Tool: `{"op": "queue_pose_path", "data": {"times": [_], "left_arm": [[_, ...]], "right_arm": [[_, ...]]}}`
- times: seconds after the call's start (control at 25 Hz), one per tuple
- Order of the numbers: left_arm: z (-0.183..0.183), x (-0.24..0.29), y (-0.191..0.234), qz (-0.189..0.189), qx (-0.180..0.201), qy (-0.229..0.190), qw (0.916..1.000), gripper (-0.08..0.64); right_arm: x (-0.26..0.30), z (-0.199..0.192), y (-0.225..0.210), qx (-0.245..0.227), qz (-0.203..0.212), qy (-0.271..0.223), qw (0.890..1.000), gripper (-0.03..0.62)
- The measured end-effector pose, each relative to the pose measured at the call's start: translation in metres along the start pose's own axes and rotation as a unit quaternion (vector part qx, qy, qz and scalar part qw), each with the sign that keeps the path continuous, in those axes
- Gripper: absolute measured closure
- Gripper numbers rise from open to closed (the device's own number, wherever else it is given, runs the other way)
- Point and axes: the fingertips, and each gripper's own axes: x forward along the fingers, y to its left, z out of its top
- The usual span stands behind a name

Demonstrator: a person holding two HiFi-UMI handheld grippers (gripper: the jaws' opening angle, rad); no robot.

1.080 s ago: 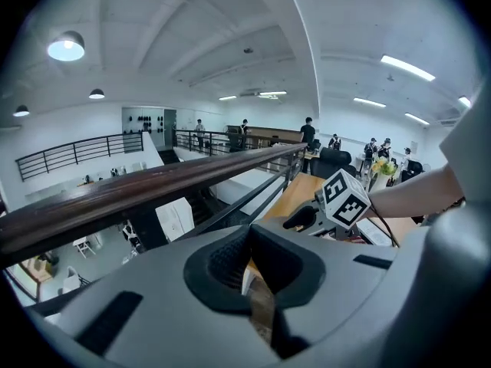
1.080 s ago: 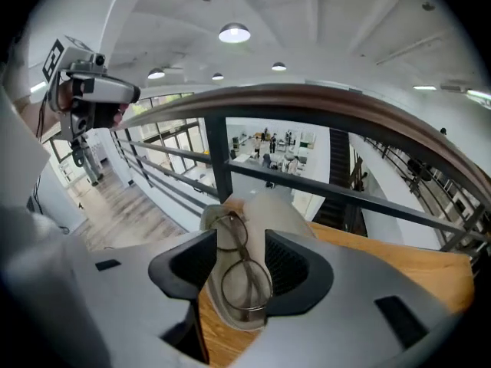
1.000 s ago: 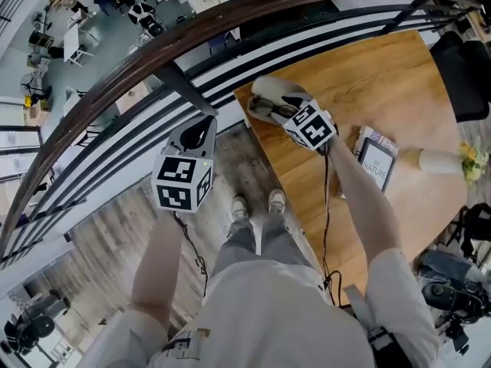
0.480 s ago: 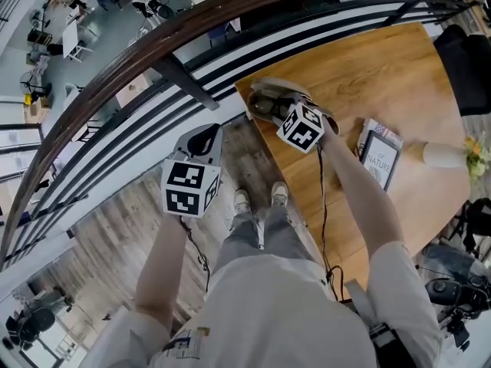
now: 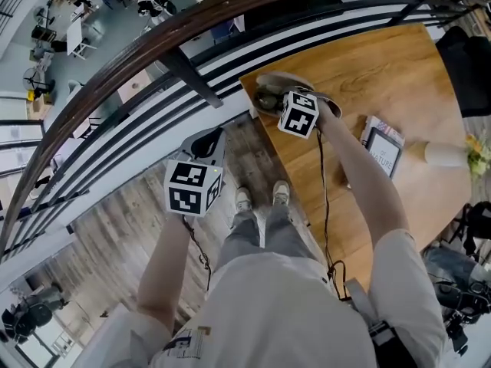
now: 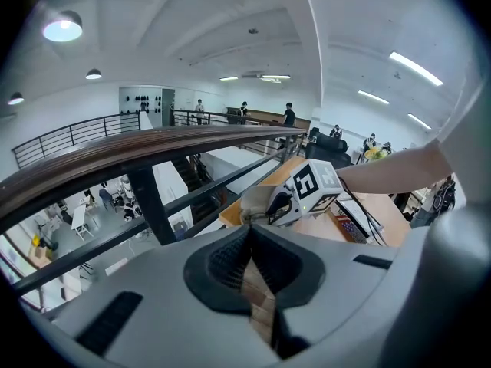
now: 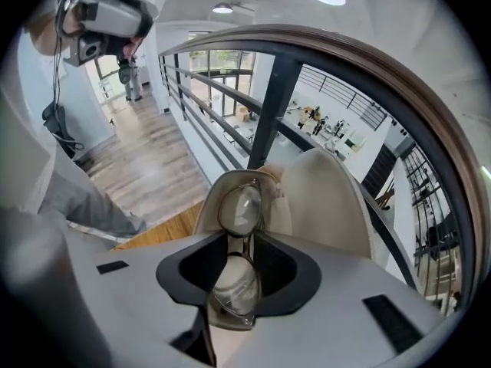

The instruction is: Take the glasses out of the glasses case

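Observation:
An open cream glasses case (image 5: 265,81) lies at the near corner of the wooden table (image 5: 383,67). The glasses (image 5: 268,98) rest in it, lenses up. My right gripper (image 5: 274,102) points steeply down into the case, and its jaws are closing. In the right gripper view the glasses (image 7: 239,205) stand between the jaws of the right gripper (image 7: 238,245), pinched at the bridge, with the case lid (image 7: 326,198) behind. My left gripper (image 5: 204,139) hangs over the floor beside the table, shut and holding nothing. In the left gripper view, the left gripper (image 6: 249,240) faces the case (image 6: 257,198).
A dark curved handrail with black bars (image 5: 153,44) runs close behind the table corner. On the table lie a book (image 5: 381,150) and a white vase with flowers (image 5: 445,153). A black chair (image 5: 468,60) stands at the right. The person's legs and shoes (image 5: 261,198) stand by the table's edge.
My right gripper has sunk onto the open case and rolled. The glasses, earlier in view beside it, now lie under its tip. The left gripper has drifted slightly down and right.

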Motion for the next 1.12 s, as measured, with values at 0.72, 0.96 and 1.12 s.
{"op": "queue_pose_path", "data": {"times": [0.72,0.96,1.12], "left_arm": [[0.052,-0.066,-0.036,0.017,0.06,-0.079,0.9949,0.543],[0.135,-0.138,-0.043,0.047,0.101,-0.167,0.9797,0.543],[0.184,-0.184,-0.057,0.064,0.131,-0.218,0.9651,0.543]], "right_arm": [[-0.209,0.04,-0.021,0.198,-0.119,-0.244,0.942,0.549],[-0.338,0.076,-0.019,0.223,-0.207,-0.351,0.886,0.549],[-0.418,0.093,-0.005,0.216,-0.264,-0.398,0.852,0.549]]}}
